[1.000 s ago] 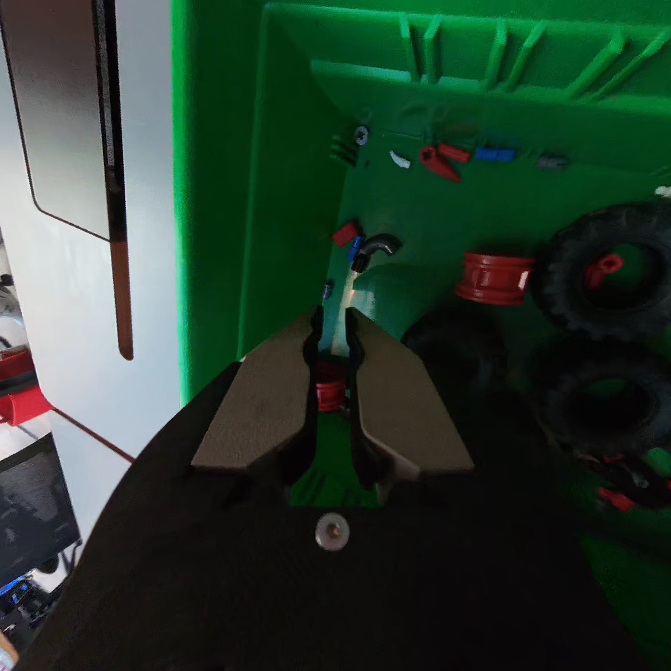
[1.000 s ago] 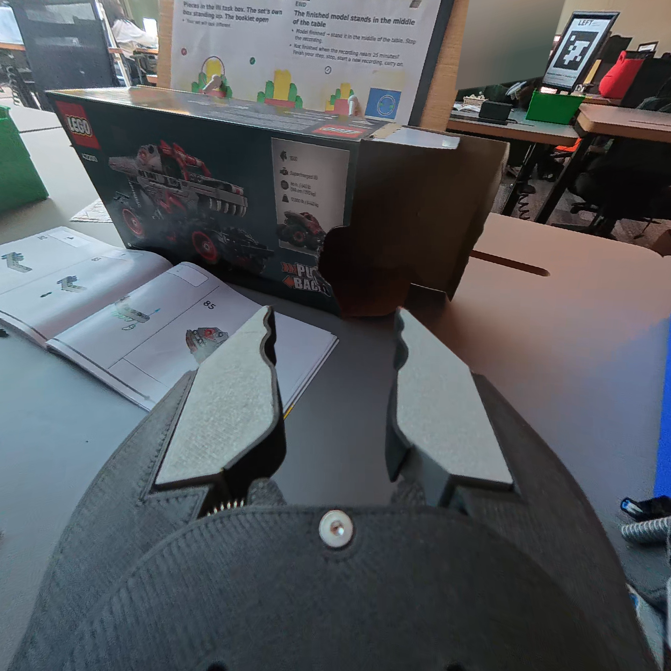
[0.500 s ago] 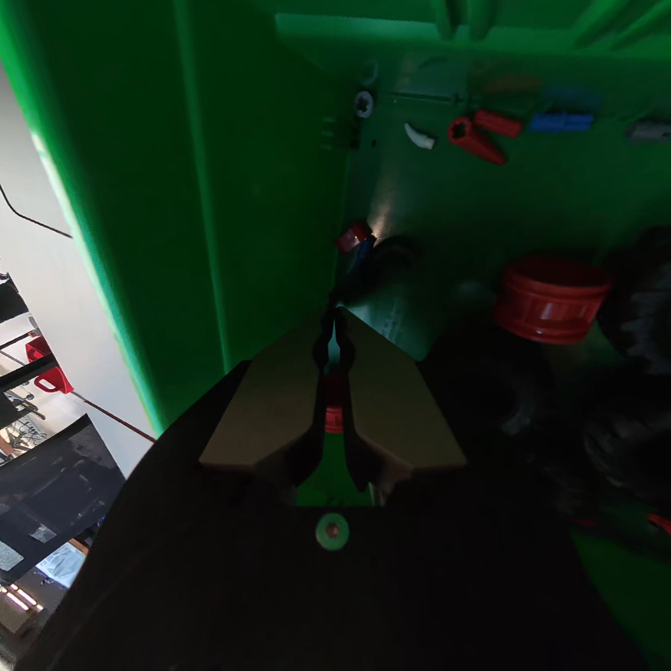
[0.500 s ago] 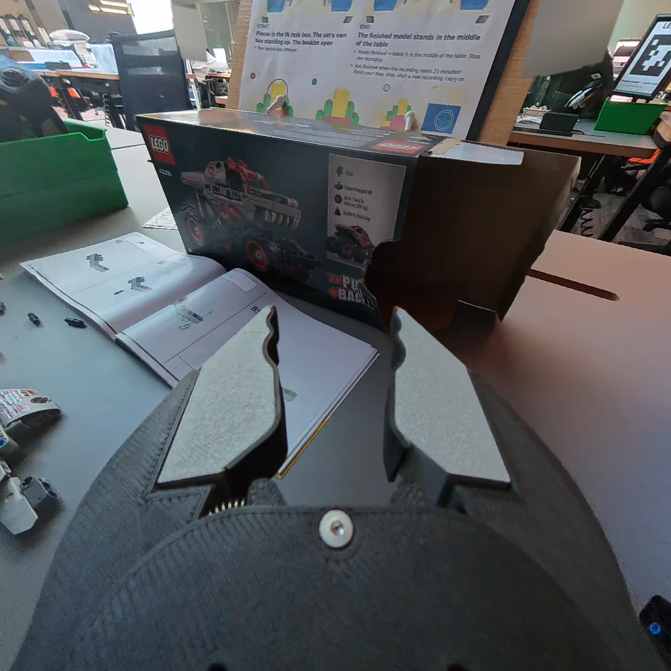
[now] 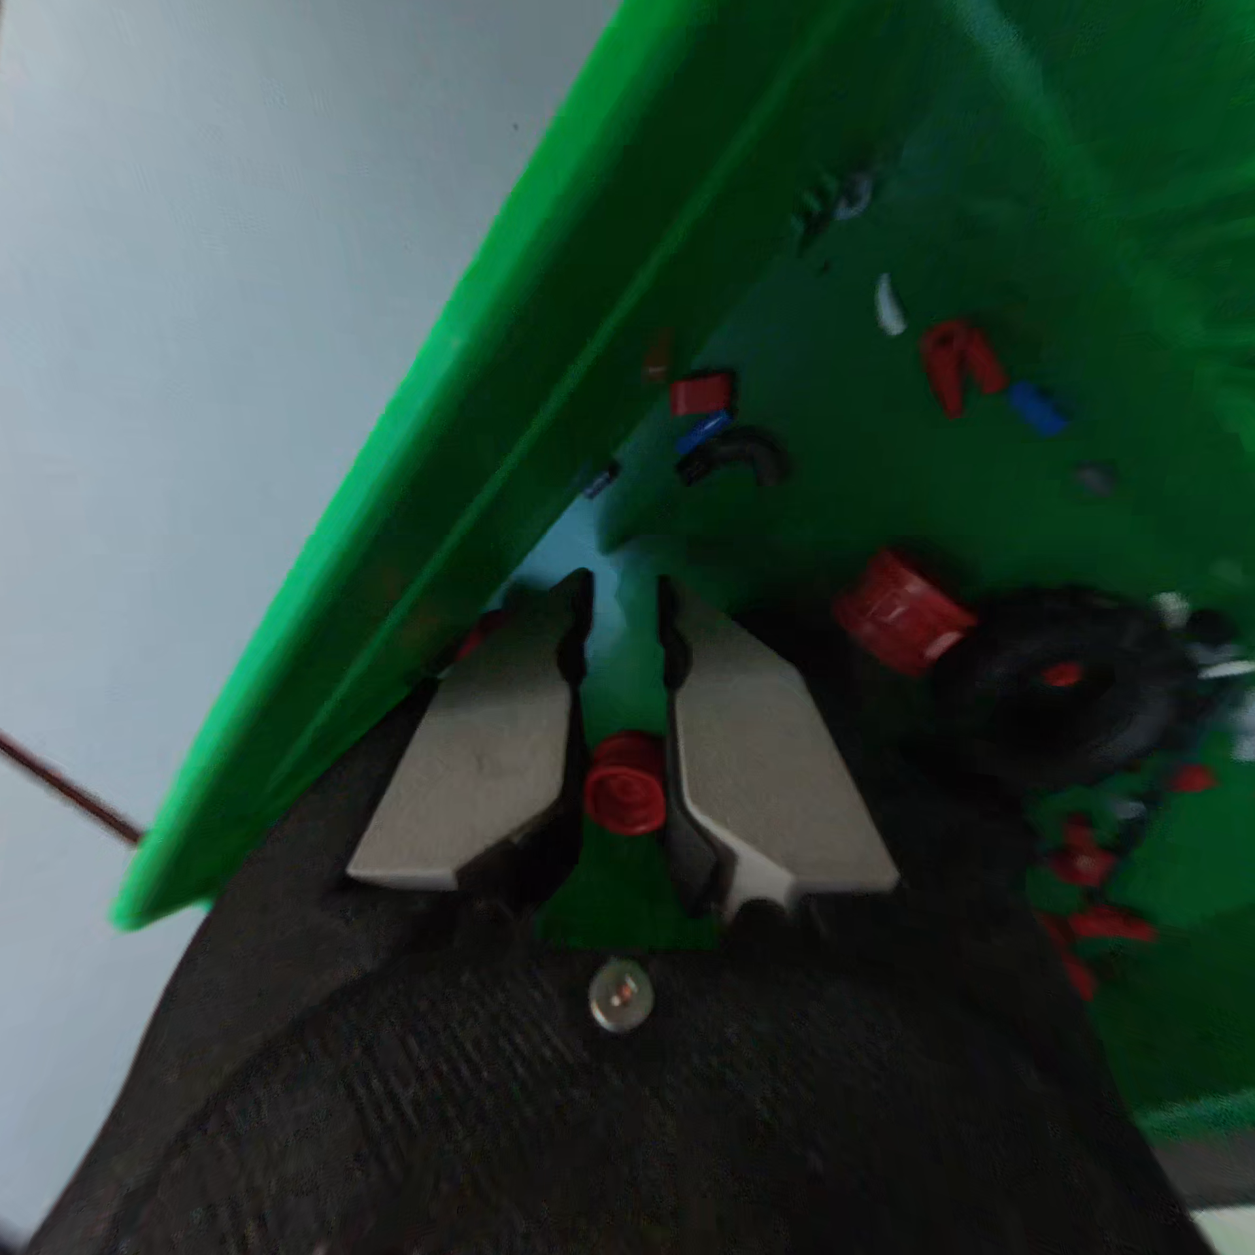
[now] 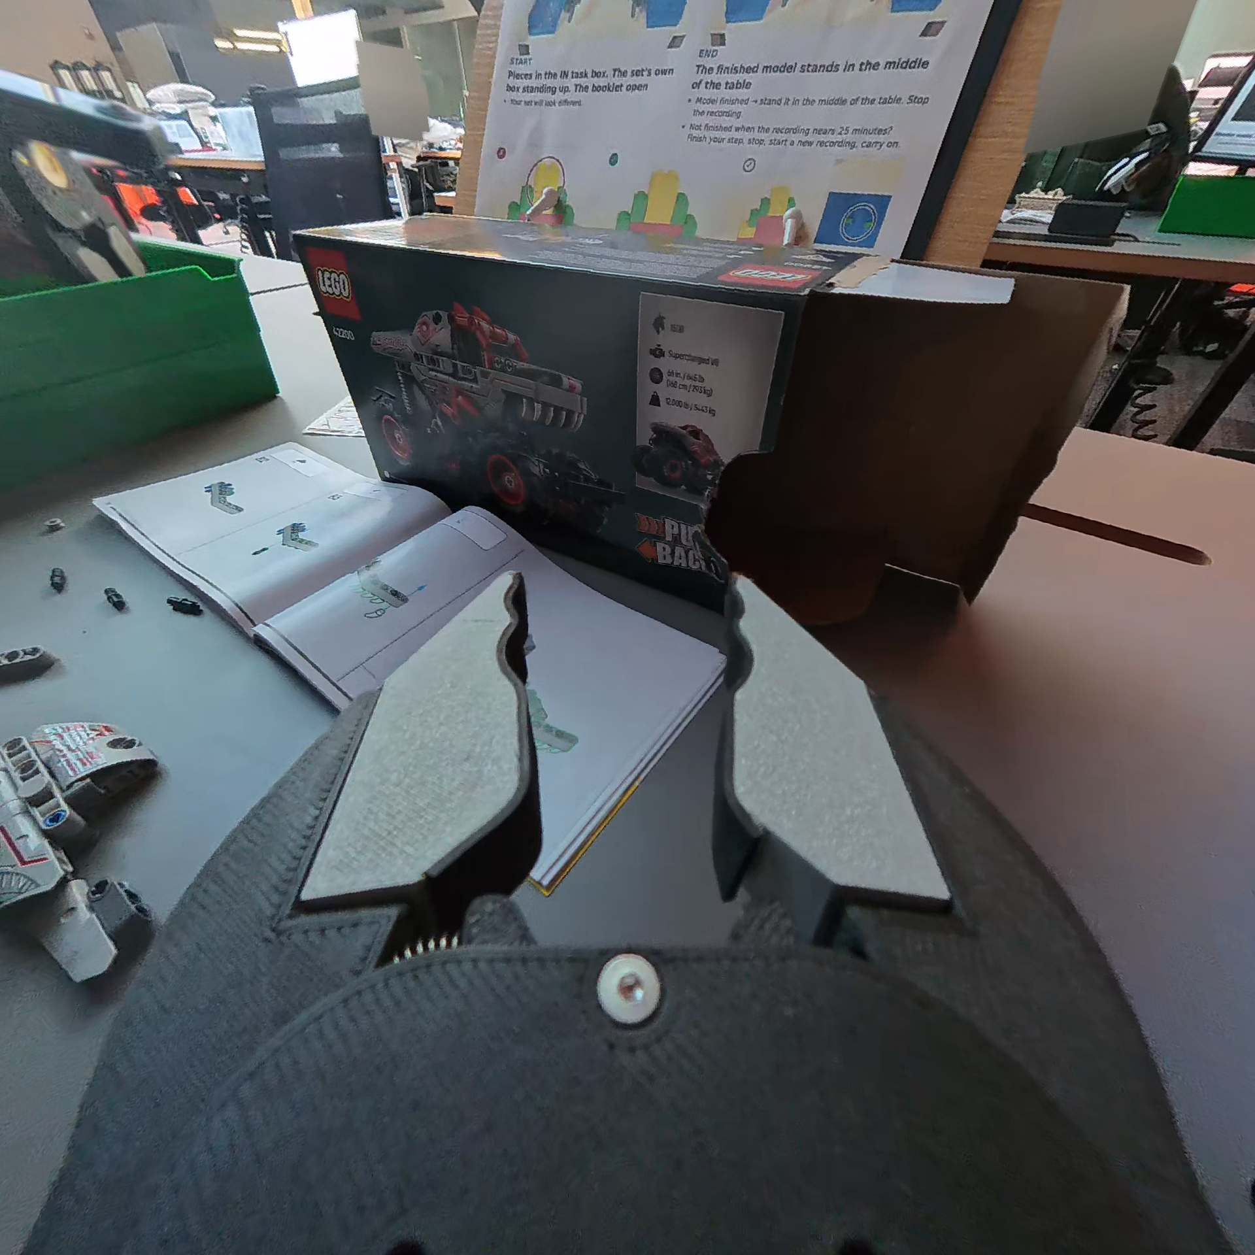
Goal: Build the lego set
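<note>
My left gripper (image 5: 623,591) is over the green bin (image 5: 475,475), near its left wall. It is shut on a small round red piece (image 5: 623,781), held deep between the fingers with the tips slightly apart. On the bin floor lie a red wheel rim (image 5: 896,611), a black tyre (image 5: 1059,686) and several small red, blue and black parts. My right gripper (image 6: 621,591) is open and empty above the table, over the open instruction booklet (image 6: 326,543). A partly built grey model (image 6: 47,815) lies at the left.
The set's box (image 6: 543,380) stands upright behind the booklet, with a poster board (image 6: 713,115) behind it. The green bin (image 6: 122,353) sits at the far left. Small black pins (image 6: 115,597) lie on the table near the booklet. The tips of one gripper are about 60 centimetres away from the tips of the other. Measured from the fingertips, the red wheel rim (image 5: 896,611) is 6 centimetres or so from the left gripper and 50 centimetres from the right.
My left gripper closed on the red piece, then drew back from the bin floor and tilted, carrying it. My right gripper's view swung left, so more of the table and the model show.
</note>
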A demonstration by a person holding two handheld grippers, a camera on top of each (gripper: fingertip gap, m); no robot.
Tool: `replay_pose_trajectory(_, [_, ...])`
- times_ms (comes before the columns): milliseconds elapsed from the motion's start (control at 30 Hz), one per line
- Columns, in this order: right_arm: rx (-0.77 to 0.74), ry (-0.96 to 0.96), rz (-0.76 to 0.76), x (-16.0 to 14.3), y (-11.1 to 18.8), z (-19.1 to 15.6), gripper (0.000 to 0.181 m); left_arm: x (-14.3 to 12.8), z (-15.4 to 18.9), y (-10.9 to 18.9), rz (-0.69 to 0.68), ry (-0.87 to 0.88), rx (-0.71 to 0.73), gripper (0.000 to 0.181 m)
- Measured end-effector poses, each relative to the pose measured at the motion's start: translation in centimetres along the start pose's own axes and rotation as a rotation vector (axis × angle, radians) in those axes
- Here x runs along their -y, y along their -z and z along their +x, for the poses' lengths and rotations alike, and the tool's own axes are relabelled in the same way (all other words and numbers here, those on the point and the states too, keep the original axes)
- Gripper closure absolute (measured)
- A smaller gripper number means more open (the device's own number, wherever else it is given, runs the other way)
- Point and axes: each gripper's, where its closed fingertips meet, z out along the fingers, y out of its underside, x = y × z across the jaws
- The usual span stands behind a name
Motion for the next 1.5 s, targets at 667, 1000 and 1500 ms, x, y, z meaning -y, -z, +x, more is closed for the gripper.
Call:
replay_pose_trajectory(667, [0.357, 0.008, 0.033, 1.4, -0.5, -8.8, 0.135, 2.1, -0.8, -1.2, 0.271, 0.756, 0.066, 0.179])
replay_pose_trajectory(1000, [0.394, 0.050, 0.066, 2.4, 0.3, -10.2, 0.141, 2.4, -1.1, -1.0, 0.329, 0.817, 0.047, 0.166])
replay_pose_trajectory(1500, [0.382, 0.055, 0.068, 2.4, 0.5, -10.1, 0.146, 2.5, -0.4, -0.9, 0.336, 0.747, 0.030, 0.176])
